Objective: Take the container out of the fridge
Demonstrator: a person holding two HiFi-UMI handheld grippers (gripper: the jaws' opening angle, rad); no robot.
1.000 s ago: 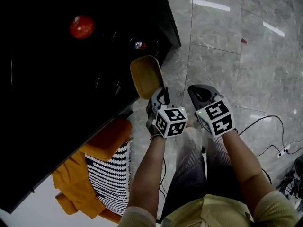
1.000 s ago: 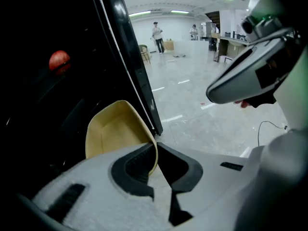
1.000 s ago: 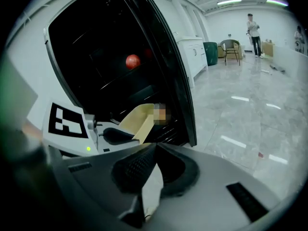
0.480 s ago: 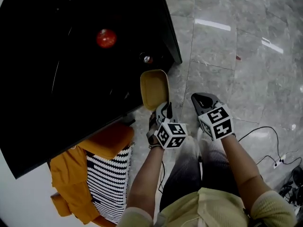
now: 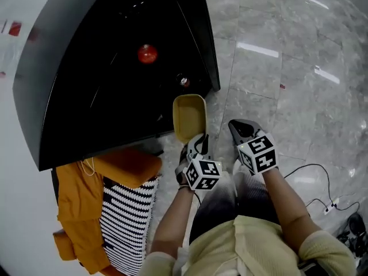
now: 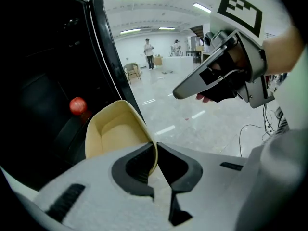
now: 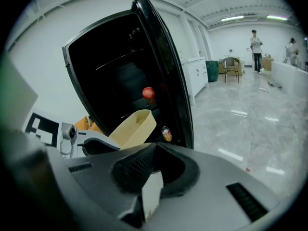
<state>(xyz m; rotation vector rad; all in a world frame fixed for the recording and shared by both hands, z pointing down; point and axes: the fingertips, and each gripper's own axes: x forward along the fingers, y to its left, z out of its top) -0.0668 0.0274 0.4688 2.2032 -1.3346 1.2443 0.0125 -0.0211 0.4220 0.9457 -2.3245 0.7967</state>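
1. One red fruit (image 5: 147,54) and a small can (image 5: 183,80) remain in the dark, open fridge (image 5: 63,91) at the left of the head view. More of the cabinet's outline and the white wall beside it shows than a second ago, which suggests the person has drawn back from it.
2. Below the fridge stands an orange seat (image 5: 129,165) draped with a black-and-white striped cloth (image 5: 123,223), just beside the person's left arm. It looks like the nearest thing to bump in any turn to the left.
3. At centre, the left gripper (image 5: 194,148) holds the empty yellow container (image 5: 190,117), its jaws clamped on one thin end wall and the open side facing up. Over the past second the container has slid away from the fruit and can. It now appears to hang outside the fridge opening, at the cabinet's lower front corner. By that reading the taking-out is all but done. What is left is carrying it off, and no worktop or other resting place is in view.
4. Just to the right, the right gripper (image 5: 244,132) hangs near the left one but apart from it. Its jaws are pressed together with nothing between them.
5. At far right, cables (image 5: 310,165) trail across the grey marble floor (image 5: 287,96) on the person's right. They could catch a foot on a step back that way.
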